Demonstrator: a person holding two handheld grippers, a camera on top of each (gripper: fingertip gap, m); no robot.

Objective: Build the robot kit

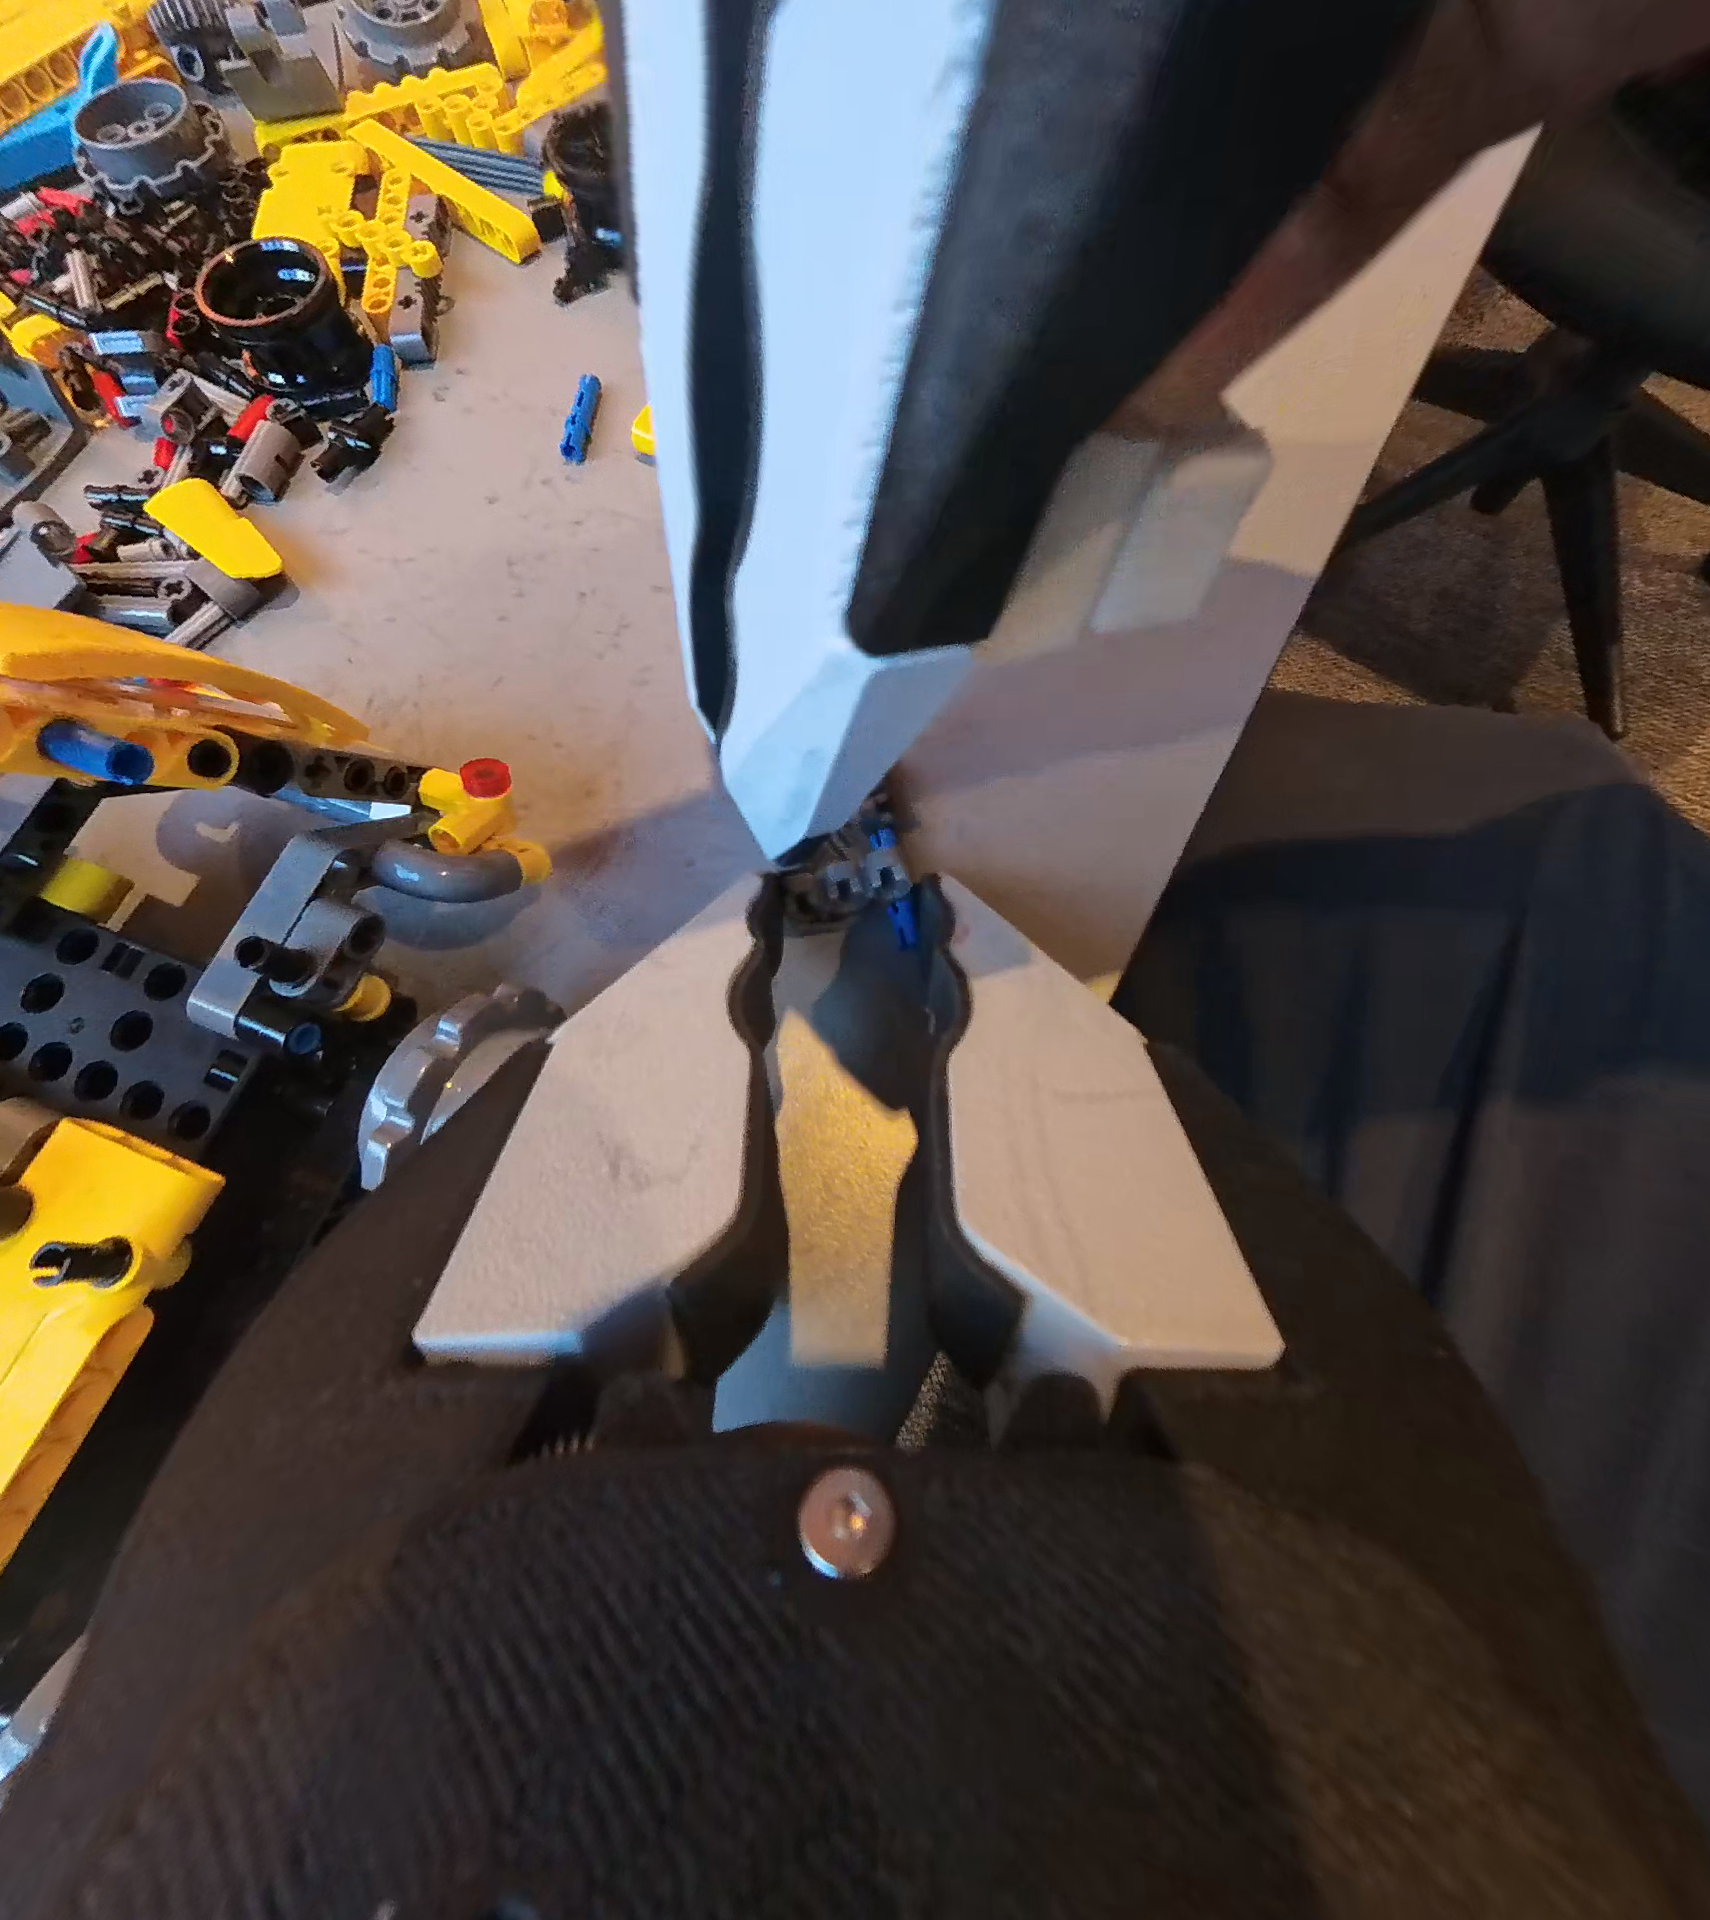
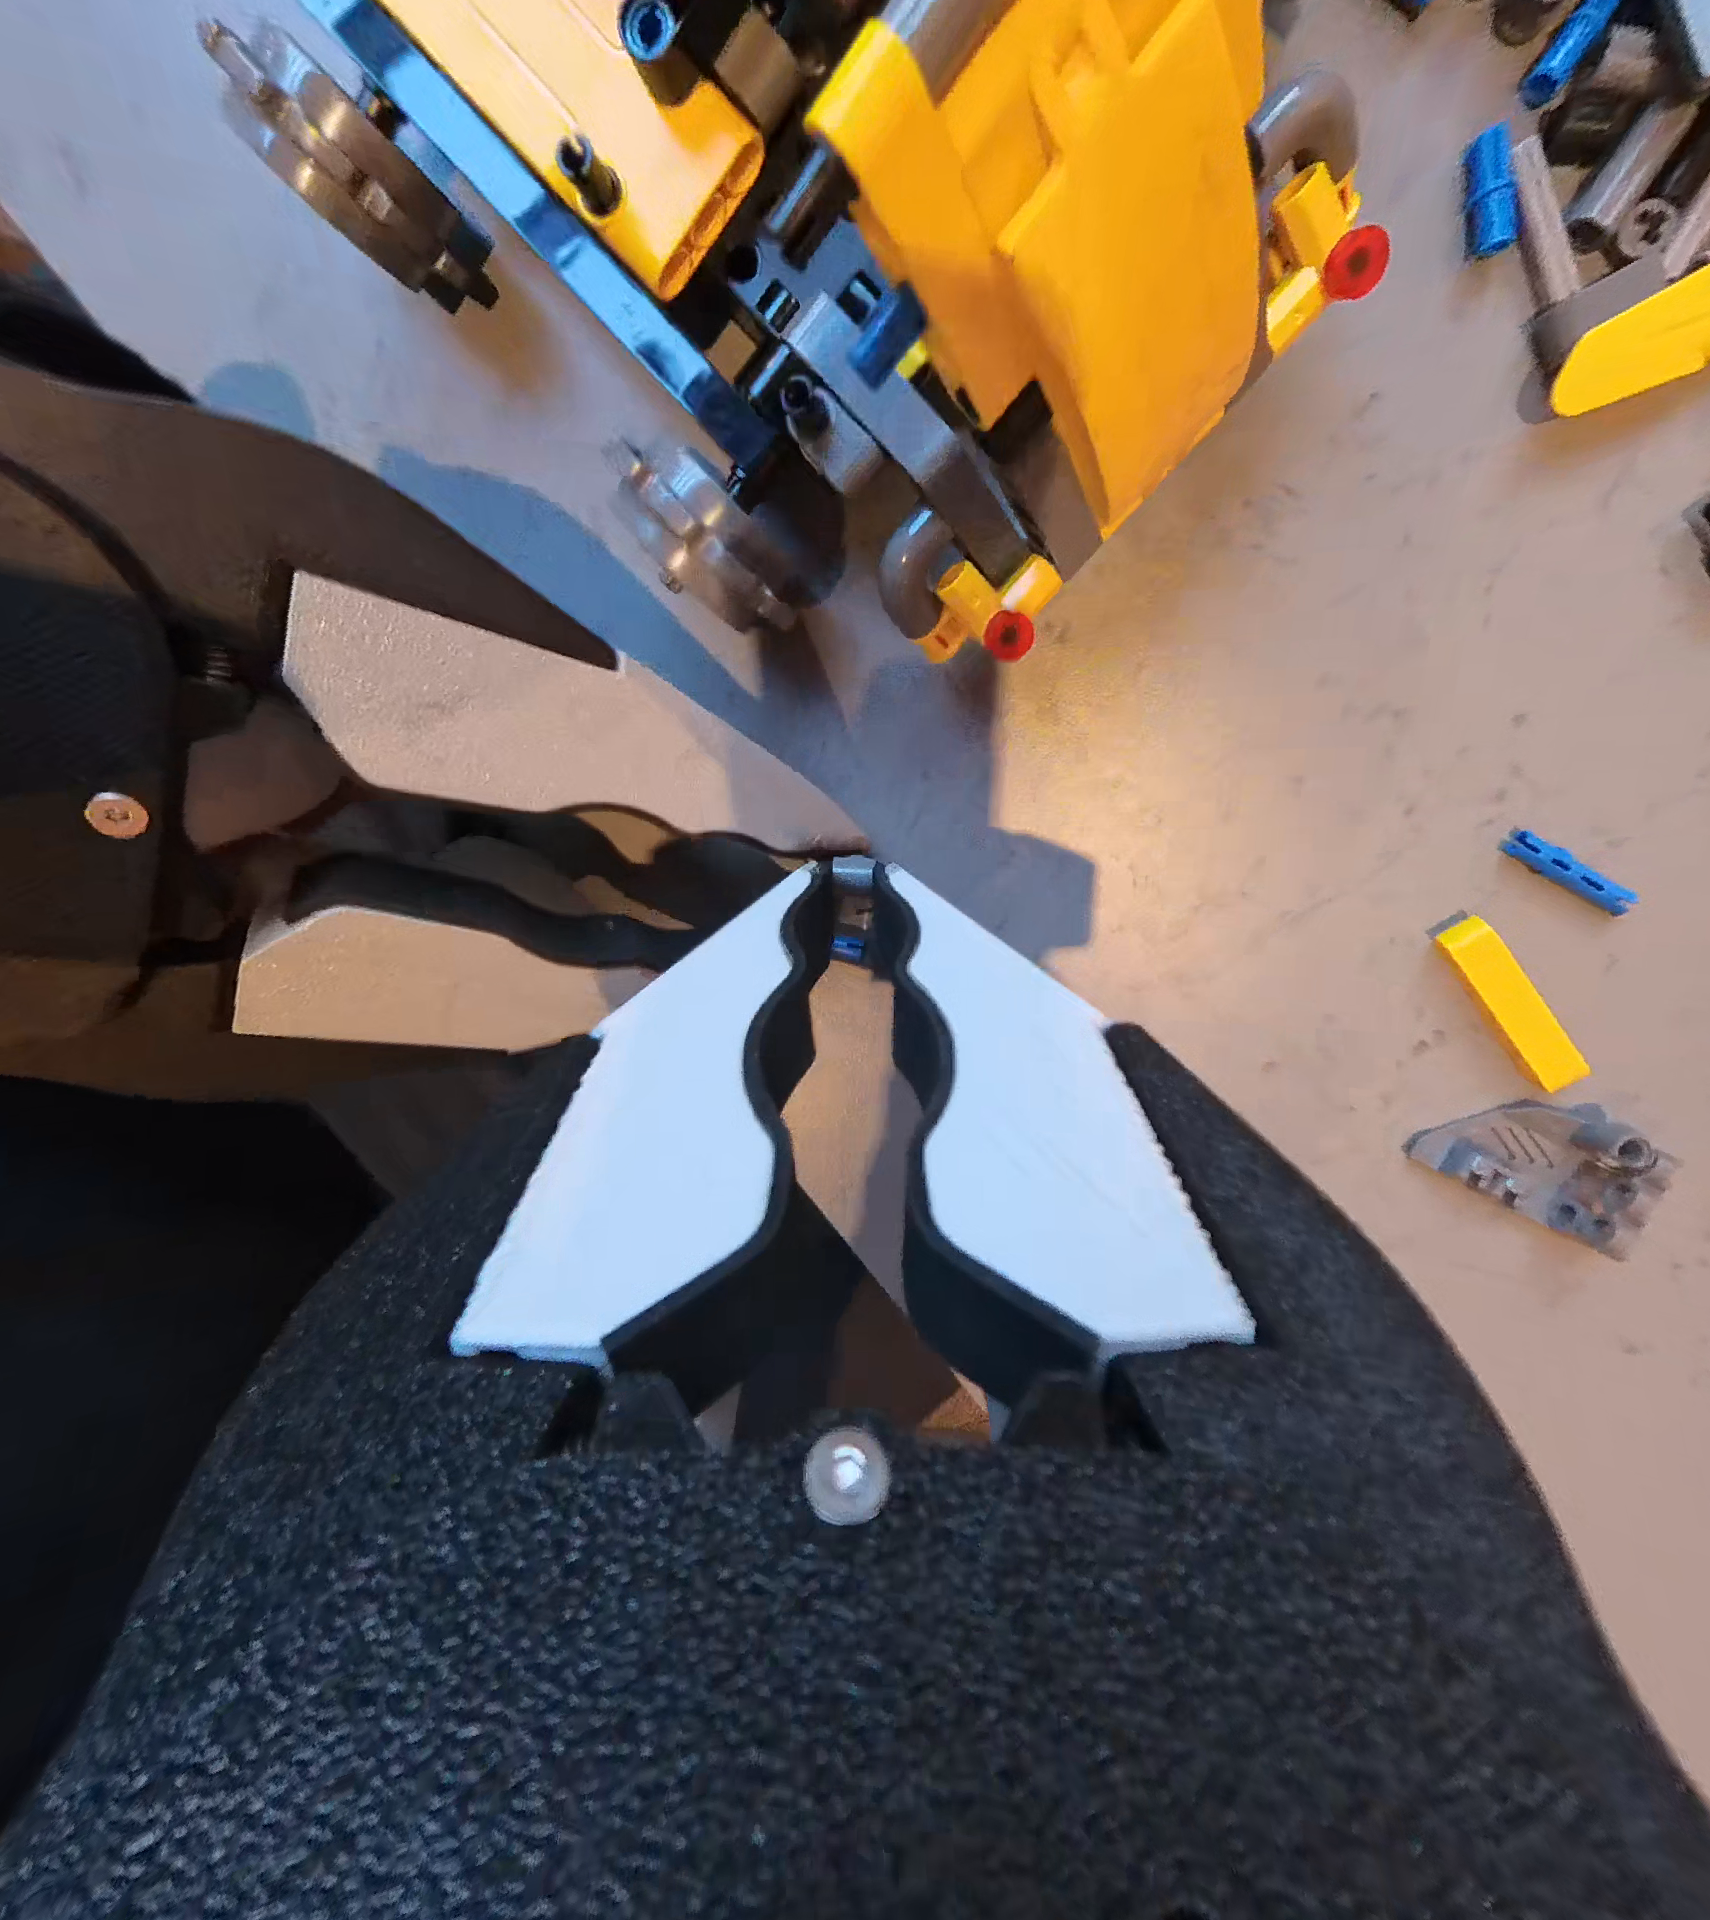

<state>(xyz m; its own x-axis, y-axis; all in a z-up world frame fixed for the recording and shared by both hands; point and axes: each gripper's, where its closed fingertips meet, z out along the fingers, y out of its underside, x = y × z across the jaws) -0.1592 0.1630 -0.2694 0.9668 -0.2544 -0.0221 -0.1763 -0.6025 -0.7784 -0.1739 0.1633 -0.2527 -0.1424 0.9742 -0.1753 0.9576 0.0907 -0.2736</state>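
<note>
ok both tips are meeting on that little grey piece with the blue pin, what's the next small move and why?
Probably a short, straight push of the two grippers toward each other. The right gripper and left gripper both pinch the small grey piece with the blue pin, tip to tip above the table. Avoid twisting, since each grip looks shallow.

Both my tongs, left tongs and right tongs: white fingers, wavy black pads, textured black bodies, one silver screw each.

Beige table: yellow model car, loose bricks pile, prob. plastic, etc.
</note>
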